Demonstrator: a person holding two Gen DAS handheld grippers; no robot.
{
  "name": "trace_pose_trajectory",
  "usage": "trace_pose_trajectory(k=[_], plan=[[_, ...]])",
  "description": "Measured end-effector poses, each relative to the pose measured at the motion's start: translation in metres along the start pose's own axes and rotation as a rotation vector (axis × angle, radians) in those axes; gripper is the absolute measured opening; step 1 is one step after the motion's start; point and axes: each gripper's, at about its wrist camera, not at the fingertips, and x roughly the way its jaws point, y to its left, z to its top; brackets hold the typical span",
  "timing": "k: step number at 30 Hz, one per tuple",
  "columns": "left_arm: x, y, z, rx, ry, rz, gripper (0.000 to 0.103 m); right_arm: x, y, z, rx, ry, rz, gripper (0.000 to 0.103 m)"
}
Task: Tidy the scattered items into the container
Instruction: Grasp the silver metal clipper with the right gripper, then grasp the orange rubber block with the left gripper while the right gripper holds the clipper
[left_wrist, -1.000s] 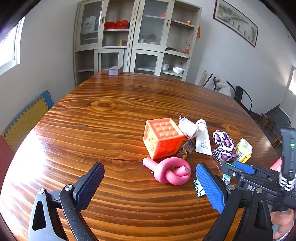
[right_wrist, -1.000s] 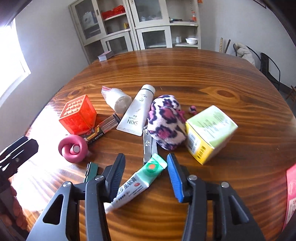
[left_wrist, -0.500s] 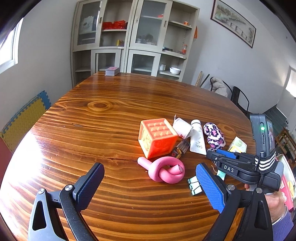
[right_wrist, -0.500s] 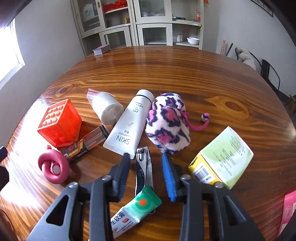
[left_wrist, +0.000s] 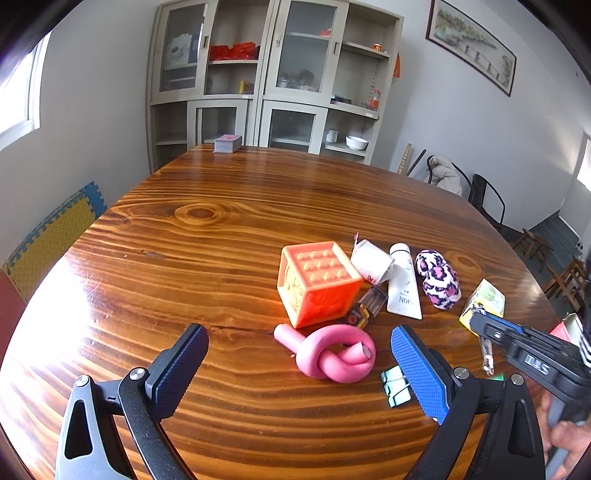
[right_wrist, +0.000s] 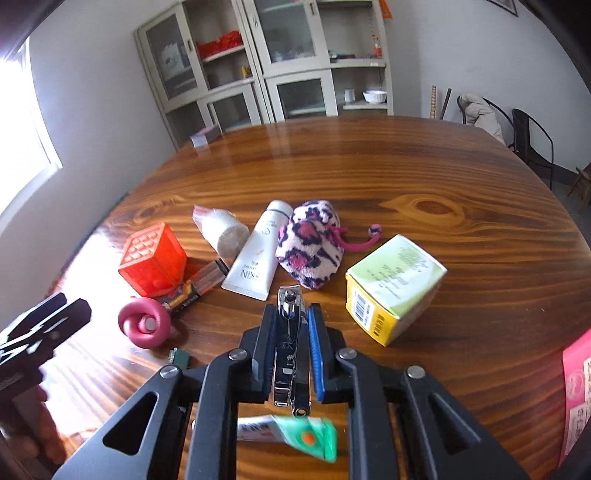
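Observation:
My right gripper (right_wrist: 291, 314) is shut on a silver nail clipper (right_wrist: 290, 332) and holds it above the table; the clipper also shows in the left wrist view (left_wrist: 487, 353). A green-capped tube (right_wrist: 295, 434) lies below it. My left gripper (left_wrist: 299, 350) is open and empty, hovering near the pink knotted toy (left_wrist: 334, 356). An orange cube (left_wrist: 317, 282), a white SKIN tube (right_wrist: 258, 251), a leopard pouch (right_wrist: 312, 243) and a green-yellow box (right_wrist: 393, 288) lie scattered on the round wooden table (left_wrist: 203, 240).
A wrapped white roll (right_wrist: 219, 230), a small dark packet (right_wrist: 192, 290) and green binder clips (left_wrist: 395, 382) lie among the items. A pink-red container edge (right_wrist: 576, 387) shows at the right. A card deck (left_wrist: 228, 143) sits at the far edge; cabinets (left_wrist: 269, 74) stand behind.
My right gripper moved forward over the nail clipper, shut on it and lifted it off the table. The left gripper stayed open and drifted slightly.

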Motion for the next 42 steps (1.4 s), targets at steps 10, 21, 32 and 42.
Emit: trace_pose_trajectory(k=[10, 21, 32, 42], plan=[[0.049, -0.026, 0.03, 0.024, 0.03, 0.106, 0.101, -0.021, -0.012, -0.004, 0.069, -0.069, 0.053, 0.018], [0.098, -0.016, 0.029, -0.019, 0.141, 0.078, 0.061, -0.029, -0.026, -0.007, 0.102, -0.094, 0.043, 0.018], [0.055, -0.02, 0.032, -0.009, 0.043, 0.036, 0.055, -0.036, -0.033, -0.011, 0.127, -0.142, 0.061, 0.018], [0.018, -0.043, 0.03, 0.0, -0.026, -0.045, 0.055, -0.062, -0.046, -0.024, 0.186, -0.218, 0.069, 0.018]])
